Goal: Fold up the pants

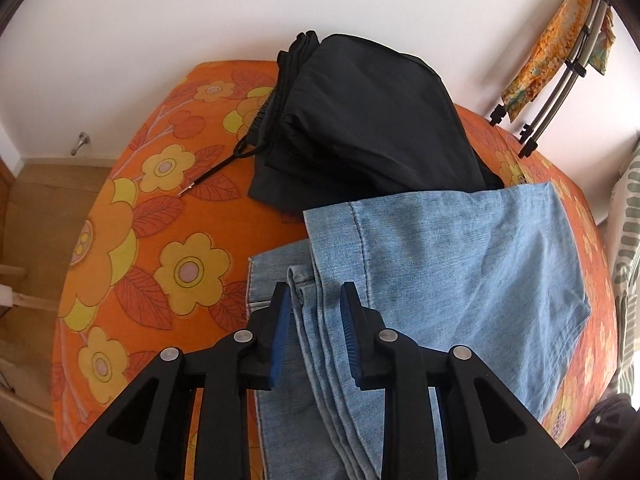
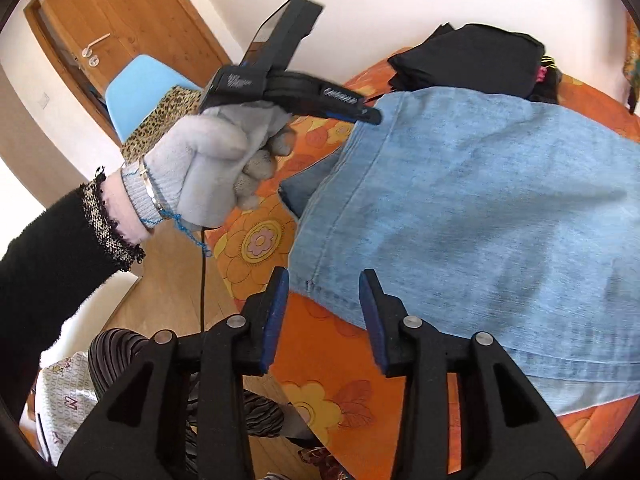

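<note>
1. The light-blue jeans lie on the bed, on its orange flowered bedspread, partly folded: a broad panel is laid over the lower layers, with narrow stacked edges running toward the left wrist camera.
2. The left gripper hangs over those stacked edges with its jaws partly open. Denim lies between the blue pads, but they do not press on it, so nothing is held.
3. The right gripper hovers at the near corner of the jeans. Its jaws are also partly open, with only bedspread and the denim's edge showing in the gap, and they grip nothing.
4. In the right wrist view, a gloved hand carries the left gripper above the far side edge of the denim.
5. A folded black garment sits just behind the jeans, its drawstring trailing over the bedspread.
6. Risk: the loose stacked edges may slide apart if the next grasp catches only the top layer, leaving a crooked fold.
7. Risk: a deep pinch could catch the bedspread with the denim and drag it into wrinkles.
8. Risk: pushing the jeans back could disturb the black garment or snag its drawstring.
</note>
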A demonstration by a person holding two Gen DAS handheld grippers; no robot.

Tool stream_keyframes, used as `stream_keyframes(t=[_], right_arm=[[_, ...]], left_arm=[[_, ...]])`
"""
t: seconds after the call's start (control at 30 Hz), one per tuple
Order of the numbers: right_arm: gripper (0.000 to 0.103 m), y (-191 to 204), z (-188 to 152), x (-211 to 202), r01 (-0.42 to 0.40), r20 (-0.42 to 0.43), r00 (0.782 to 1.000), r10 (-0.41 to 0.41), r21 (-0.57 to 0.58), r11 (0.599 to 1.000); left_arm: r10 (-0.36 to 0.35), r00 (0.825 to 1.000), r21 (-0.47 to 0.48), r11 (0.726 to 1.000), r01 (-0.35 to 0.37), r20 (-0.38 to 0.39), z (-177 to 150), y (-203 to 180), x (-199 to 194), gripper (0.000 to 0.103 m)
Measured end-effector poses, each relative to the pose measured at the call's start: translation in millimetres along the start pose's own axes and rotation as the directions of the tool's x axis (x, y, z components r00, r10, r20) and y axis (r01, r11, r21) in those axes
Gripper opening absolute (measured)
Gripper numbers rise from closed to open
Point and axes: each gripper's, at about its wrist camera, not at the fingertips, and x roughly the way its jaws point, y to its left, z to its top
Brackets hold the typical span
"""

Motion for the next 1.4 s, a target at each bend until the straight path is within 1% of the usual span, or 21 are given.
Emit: stream_keyframes(t=[0.1, 0.2, 0.27, 0.37, 0.47, 0.6, 0.67, 0.7, 0.77, 0.8, 0.9, 0.97, 1.0, 1.03, 1.1, 1.17, 1.2, 1.23, 1.3, 1.37, 1.4], right_arm=[[0.038, -44, -4, -47, 0.038, 0.067, 0.997, -0.044, 0.092, 0.995], [0.038, -81, -17, -92, 0.078, 0.123, 0.987, -0.101, 0.176, 0.981], [0.038, -104, -20, -117, 0.137, 0.149, 0.974, -0.169, 0.206, 0.969], [0.038, -148, -29, -150, 0.221, 0.167, 0.948, -0.271, 0.27, 0.937], [0.038, -196, -45, -178, 0.265, 0.161, 0.927, -0.338, 0.357, 0.896], [0.038, -251, -64, -195, 0.284, 0.12, 0.919, -0.376, 0.459, 0.842], [0.038, -271, -75, -202, 0.278, 0.112, 0.919, -0.377, 0.494, 0.824], [0.038, -279, -79, -202, 0.272, 0.101, 0.923, -0.37, 0.508, 0.817], [0.038, -291, -88, -198, 0.247, 0.072, 0.941, -0.33, 0.521, 0.817], [0.038, -293, -93, -196, 0.243, 0.061, 0.945, -0.32, 0.524, 0.816], [0.038, -299, -106, -191, 0.234, 0.038, 0.955, -0.295, 0.516, 0.824], [0.038, -301, -109, -187, 0.243, 0.032, 0.954, -0.298, 0.499, 0.832], [0.038, -303, -110, -184, 0.244, 0.023, 0.956, -0.292, 0.488, 0.838], [0.038, -305, -113, -181, 0.234, 0.016, 0.961, -0.276, 0.484, 0.843], [0.038, -311, -117, -173, 0.204, 0.005, 0.971, -0.239, 0.504, 0.84], [0.038, -317, -119, -167, 0.171, 0.005, 0.979, -0.204, 0.528, 0.832], [0.038, -318, -120, -165, 0.153, 0.01, 0.982, -0.187, 0.536, 0.83], [0.038, -320, -120, -163, 0.134, 0.014, 0.986, -0.168, 0.542, 0.83], [0.038, -322, -118, -161, 0.127, 0.017, 0.986, -0.164, 0.55, 0.825], [0.038, -325, -117, -160, 0.112, 0.024, 0.988, -0.151, 0.562, 0.819], [0.038, -327, -117, -160, 0.105, 0.025, 0.989, -0.146, 0.573, 0.813]], left_arm=[[-0.001, 0.999, -0.012, 1.0, 0.001, 0.037, -2, 3, -24, 0.024], [-0.014, 0.999, 0.041, 0.999, 0.012, 0.047, -11, -14, -49, 0.024], [-0.01, 0.999, 0.095, 0.995, 0.007, 0.034, -20, -33, -61, 0.024], [-0.029, 1.0, 0.169, 0.985, 0.027, 0.008, -42, -64, -71, 0.024], [-0.042, 0.999, 0.276, 0.96, 0.04, 0.0, -64, -105, -77, 0.024], [-0.112, 0.993, 0.401, 0.909, 0.116, -0.031, -83, -169, -73, 0.031], [-0.152, 0.986, 0.457, 0.875, 0.163, -0.061, -89, -203, -64, 0.031], [-0.166, 0.983, 0.483, 0.856, 0.181, -0.075, -90, -220, -57, 0.031], [-0.195, 0.976, 0.526, 0.822, 0.219, -0.101, -93, -255, -43, 0.031], [-0.209, 0.971, 0.543, 0.805, 0.239, -0.118, -95, -270, -35, 0.031], [-0.221, 0.964, 0.592, 0.761, 0.264, -0.146, -99, -313, -9, 0.031], [-0.211, 0.966, 0.633, 0.73, 0.257, -0.148, -104, -339, 4, 0.031], [-0.21, 0.966, 0.643, 0.72, 0.259, -0.154, -104, -349, 11, 0.031], [-0.212, 0.963, 0.639, 0.721, 0.268, -0.164, -102, -357, 18, 0.031], [-0.225, 0.958, 0.621, 0.73, 0.285, -0.176, -97, -366, 28, 0.031], [-0.202, 0.969, 0.635, 0.732, 0.248, -0.145, -92, -373, 36, 0.031], [-0.204, 0.968, 0.627, 0.737, 0.252, -0.149, -89, -374, 39, 0.031], [-0.212, 0.964, 0.611, 0.745, 0.267, -0.162, -87, -375, 43, 0.031], [-0.227, 0.957, 0.585, 0.757, 0.289, -0.179, -84, -379, 47, 0.031], [-0.224, 0.958, 0.6, 0.747, 0.287, -0.179, -86, -385, 47, 0.031], [-0.21, 0.963, 0.618, 0.739, 0.269, -0.168, -87, -390, 47, 0.031]])
